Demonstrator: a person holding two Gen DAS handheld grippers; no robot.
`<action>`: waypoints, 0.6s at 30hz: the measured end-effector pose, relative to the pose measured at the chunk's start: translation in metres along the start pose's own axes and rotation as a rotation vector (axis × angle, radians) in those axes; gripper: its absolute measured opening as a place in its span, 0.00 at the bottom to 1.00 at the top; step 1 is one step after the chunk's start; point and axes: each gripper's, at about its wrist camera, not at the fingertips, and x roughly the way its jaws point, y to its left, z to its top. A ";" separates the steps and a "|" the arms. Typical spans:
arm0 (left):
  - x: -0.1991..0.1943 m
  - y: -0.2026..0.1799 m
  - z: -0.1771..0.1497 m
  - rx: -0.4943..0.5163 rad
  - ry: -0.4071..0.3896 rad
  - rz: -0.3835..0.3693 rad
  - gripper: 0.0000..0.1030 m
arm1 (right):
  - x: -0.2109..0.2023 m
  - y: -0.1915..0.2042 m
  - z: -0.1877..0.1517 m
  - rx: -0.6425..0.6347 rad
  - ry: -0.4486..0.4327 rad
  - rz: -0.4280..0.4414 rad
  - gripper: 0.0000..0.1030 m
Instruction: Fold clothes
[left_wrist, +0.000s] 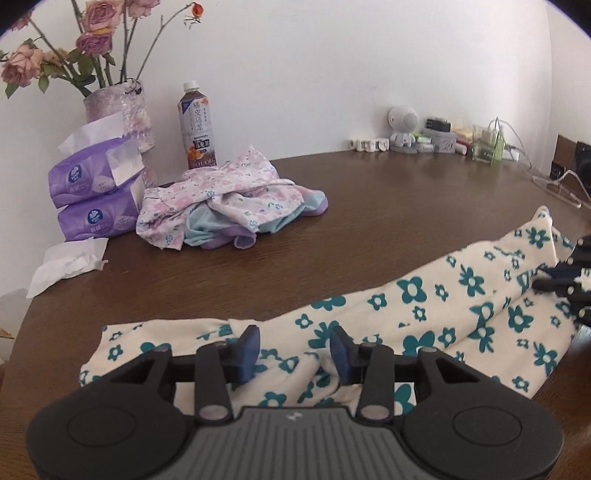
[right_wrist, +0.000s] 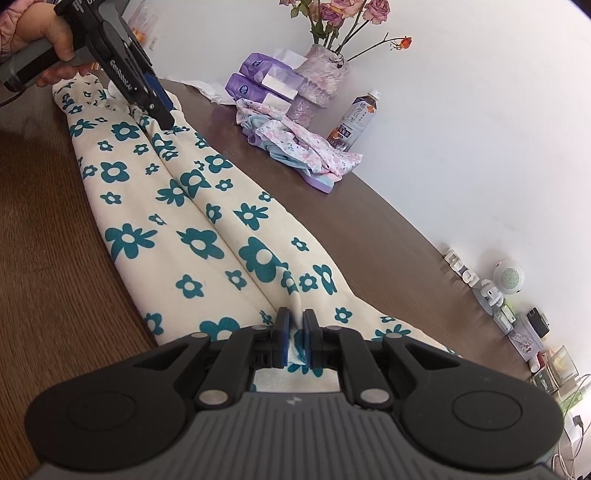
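A long cream garment with teal flowers (left_wrist: 424, 306) (right_wrist: 199, 206) lies stretched along the front of the brown table (left_wrist: 369, 206), two leg-like lengths side by side. My left gripper (left_wrist: 295, 350) is open over one end, its blue pads (left_wrist: 251, 350) standing either side of a raised fold. In the right wrist view a hand holds that left gripper (right_wrist: 159, 107) at the garment's far end. At the other end, my right gripper (right_wrist: 295, 321) is shut on a pinch of the cream cloth, and it shows dark at the left view's edge (left_wrist: 565, 280).
A heap of pink and blue floral clothes (left_wrist: 229, 199) (right_wrist: 295, 144) sits further back. Behind it are purple tissue packs (left_wrist: 96, 192), a vase of roses (left_wrist: 122, 110) and a tea bottle (left_wrist: 197, 125). A crumpled tissue (left_wrist: 66, 266) lies left; small gadgets (left_wrist: 436, 136) line the wall.
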 end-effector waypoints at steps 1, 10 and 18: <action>0.003 0.007 0.003 -0.011 0.010 0.004 0.44 | 0.000 0.000 0.000 0.001 0.000 0.000 0.08; 0.026 0.067 0.027 -0.114 0.104 0.039 0.49 | 0.000 0.001 0.001 0.008 0.005 -0.010 0.08; 0.004 0.078 0.000 -0.115 0.159 -0.015 0.02 | 0.000 -0.001 0.000 0.016 0.005 -0.005 0.08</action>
